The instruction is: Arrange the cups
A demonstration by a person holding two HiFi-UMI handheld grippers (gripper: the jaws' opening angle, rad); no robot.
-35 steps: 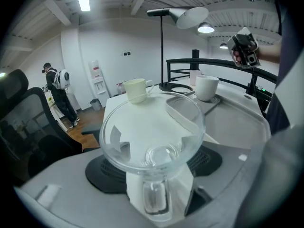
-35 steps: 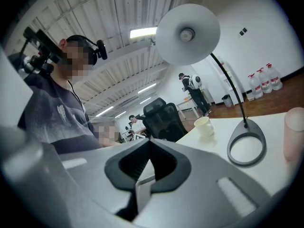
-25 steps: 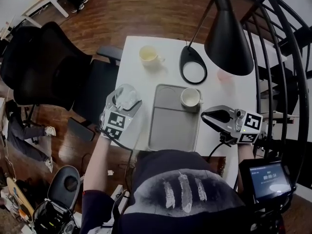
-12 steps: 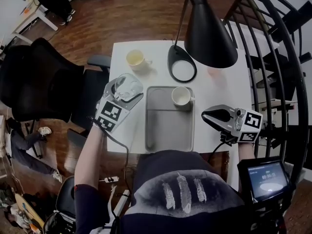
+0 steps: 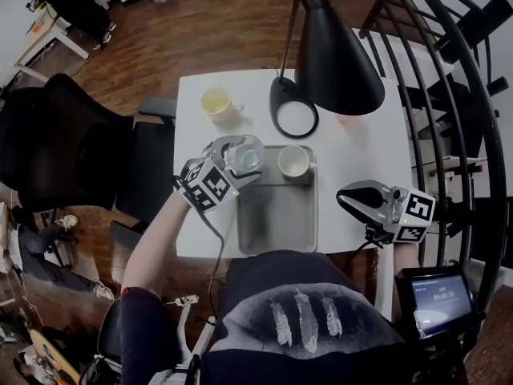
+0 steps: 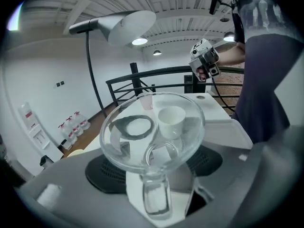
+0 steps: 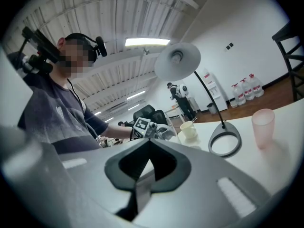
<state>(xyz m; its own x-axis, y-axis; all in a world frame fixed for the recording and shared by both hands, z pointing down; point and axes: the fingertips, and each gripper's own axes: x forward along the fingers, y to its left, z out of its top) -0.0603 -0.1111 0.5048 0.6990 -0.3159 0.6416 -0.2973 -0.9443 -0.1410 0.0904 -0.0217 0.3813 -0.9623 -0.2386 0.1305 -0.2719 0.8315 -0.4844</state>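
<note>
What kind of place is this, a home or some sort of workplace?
Most likely an open office or studio: a black office chair beside a white table, a desk lamp, and water bottles stocked along a bare white wall.

black lamp point(image 5: 333, 54) stands on white table point(image 5: 361, 159), chair point(image 5: 72, 151) beside.

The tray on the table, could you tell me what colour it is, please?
Grey; the tray shows best in the head view.

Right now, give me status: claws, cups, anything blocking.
Left claw holds glass cup by handle, above tray edge. Right claw shut, empty. White cup on tray, nothing blocking.
</note>
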